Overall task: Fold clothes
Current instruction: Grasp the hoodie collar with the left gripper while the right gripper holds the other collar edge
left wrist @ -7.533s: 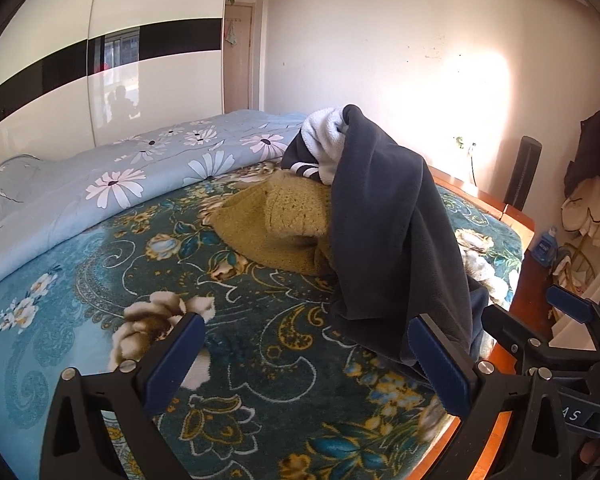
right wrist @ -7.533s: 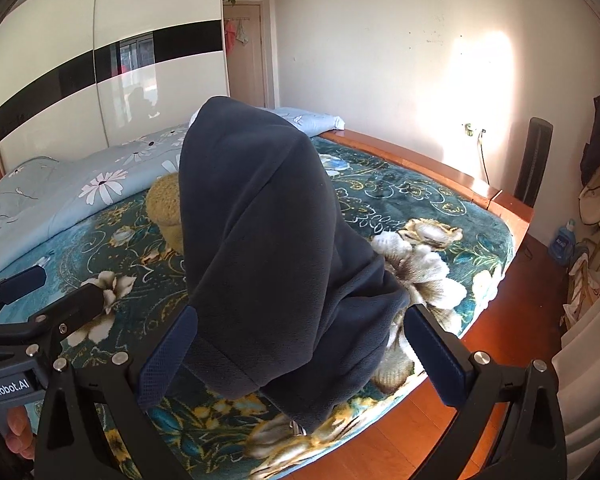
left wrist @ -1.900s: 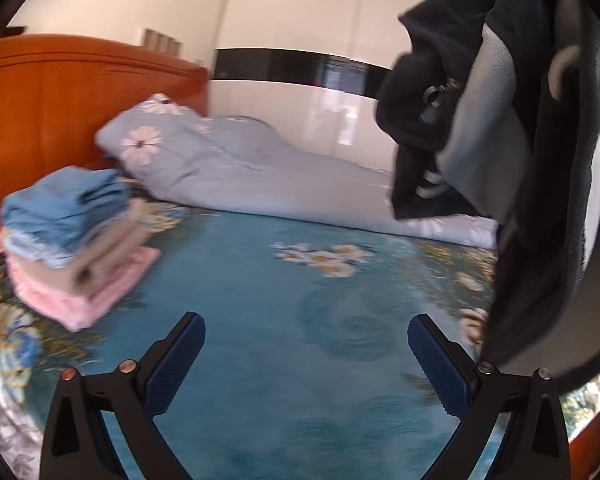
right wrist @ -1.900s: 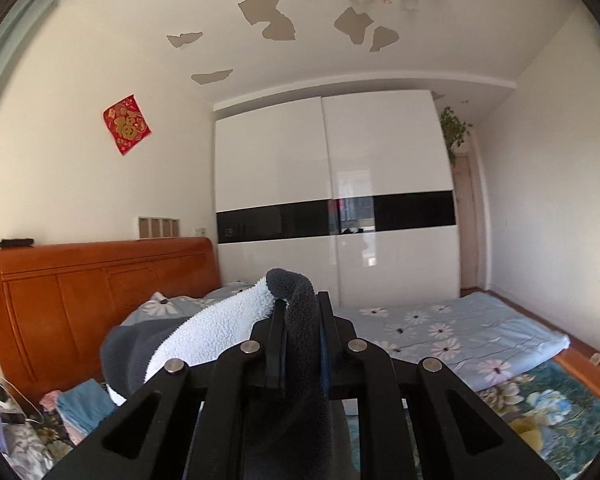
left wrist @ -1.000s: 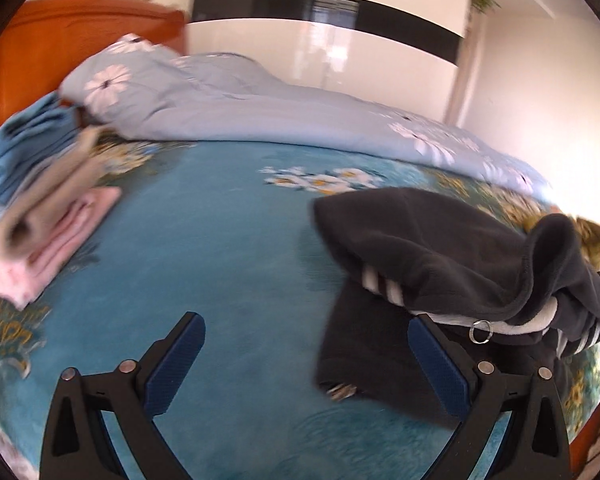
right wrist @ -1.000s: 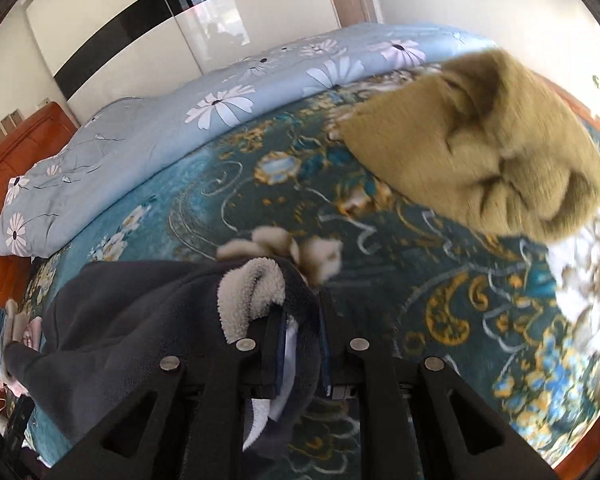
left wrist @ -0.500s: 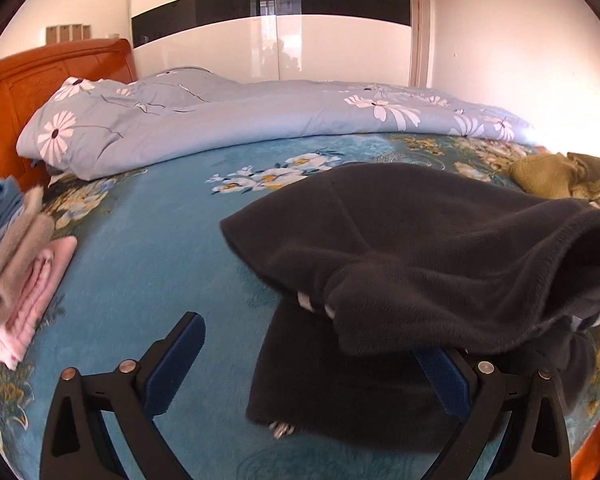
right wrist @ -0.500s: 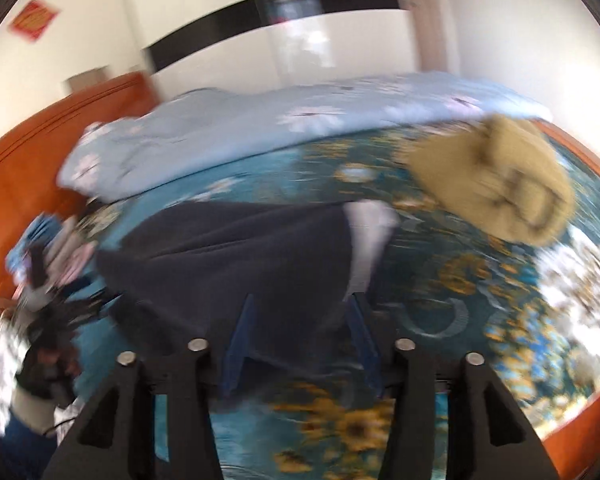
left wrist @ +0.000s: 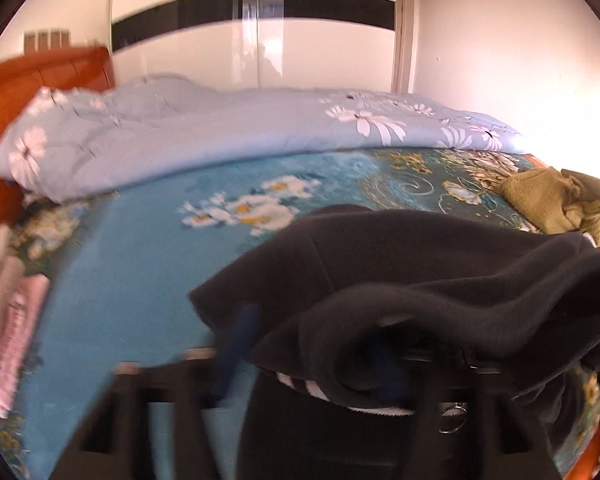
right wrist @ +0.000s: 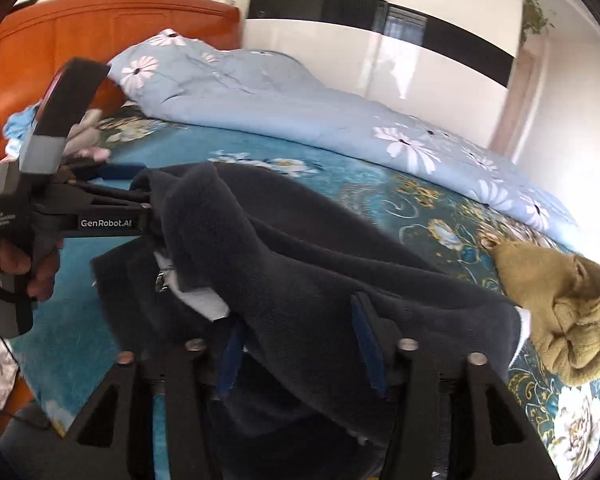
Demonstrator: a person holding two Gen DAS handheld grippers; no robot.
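A dark grey fleece jacket [right wrist: 300, 248] with white lining lies bunched on the teal floral blanket [right wrist: 260, 152]; it also fills the lower right of the left wrist view [left wrist: 440, 280]. My left gripper [left wrist: 312, 352] reaches into the jacket's left edge, its jaws partly closed around a fold; the right fingertip is hidden by cloth. It shows from the side in the right wrist view [right wrist: 148, 200]. My right gripper [right wrist: 296, 344] is partly open, its fingers straddling the jacket's near edge without pinching it.
An olive knit sweater [right wrist: 560, 312] lies crumpled at the right, also in the left wrist view [left wrist: 556, 204]. A light blue flowered duvet [left wrist: 220, 132] runs along the back. Folded clothes [left wrist: 4, 320] are stacked at left by the orange headboard [right wrist: 80, 40].
The right gripper let go of the jacket after laying it on the bed and its jaws opened. The left gripper moved forward into the jacket and its jaws narrowed.
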